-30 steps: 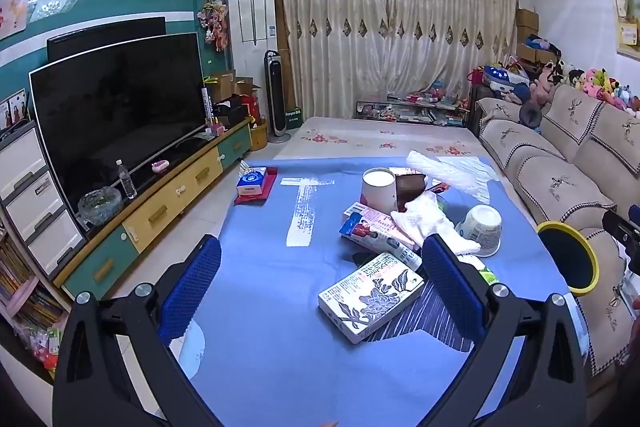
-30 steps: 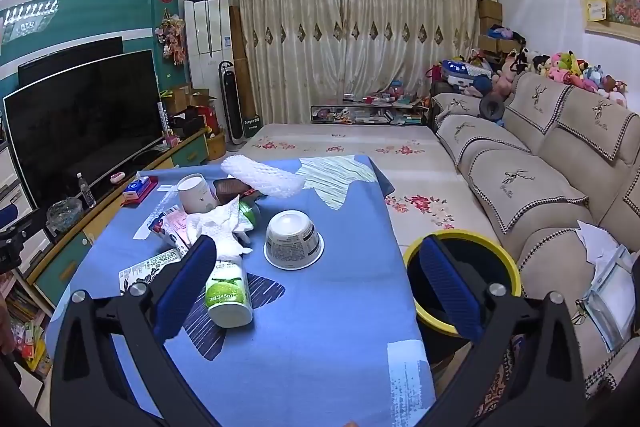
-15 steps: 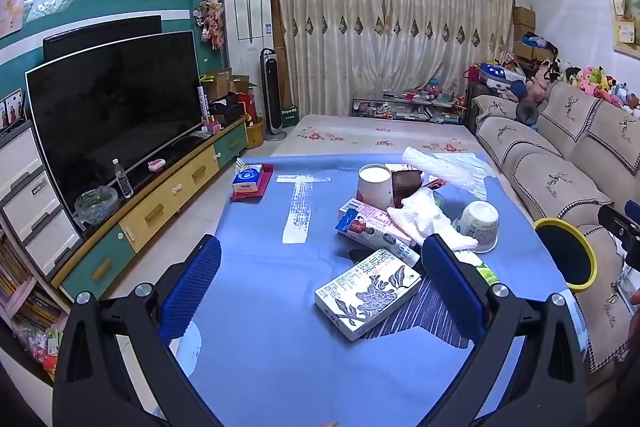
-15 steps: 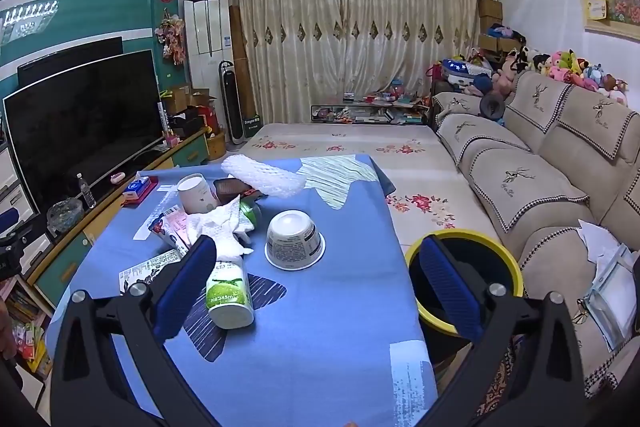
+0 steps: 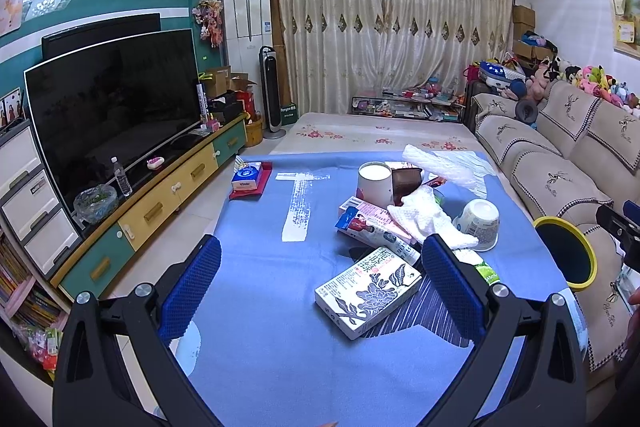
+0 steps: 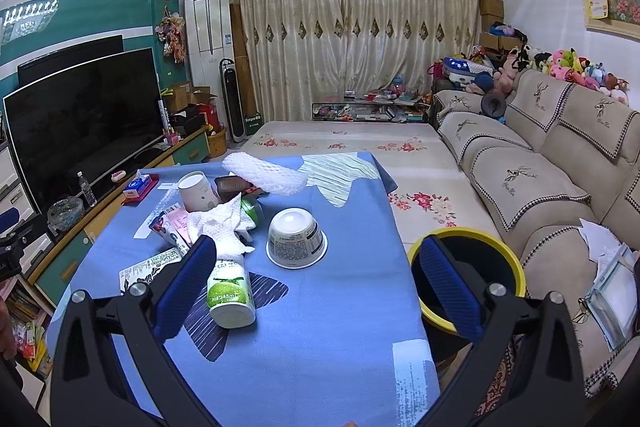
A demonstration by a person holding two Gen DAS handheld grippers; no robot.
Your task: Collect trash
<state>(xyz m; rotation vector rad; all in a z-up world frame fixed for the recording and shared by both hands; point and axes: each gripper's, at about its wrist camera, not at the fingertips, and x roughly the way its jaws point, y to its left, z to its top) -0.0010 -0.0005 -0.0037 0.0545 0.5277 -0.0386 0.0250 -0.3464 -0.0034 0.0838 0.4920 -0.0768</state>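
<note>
Trash lies on a blue-clothed table [image 5: 256,307]: a white floral carton [image 5: 368,291], a flat red-and-blue pack [image 5: 376,227], a crumpled tissue [image 5: 428,215], a paper cup [image 5: 374,183], an upturned white tub [image 6: 296,237], a green-label bottle on its side [image 6: 230,293] and white foam netting [image 6: 266,179]. A yellow-rimmed black bin [image 6: 468,275] stands right of the table, also in the left wrist view [image 5: 566,255]. My left gripper [image 5: 318,279] is open above the near table. My right gripper [image 6: 316,279] is open near the table's right edge.
A tissue pack on a red book [image 5: 248,179] lies at the table's far left. A TV [image 5: 112,107] on a low cabinet [image 5: 160,203] lines the left wall. A beige sofa [image 6: 560,179] runs along the right, papers [image 6: 612,275] on it.
Both grippers have drifted slightly; the table items sit a little lower and closer in the left wrist view. Nothing was grasped or moved.
</note>
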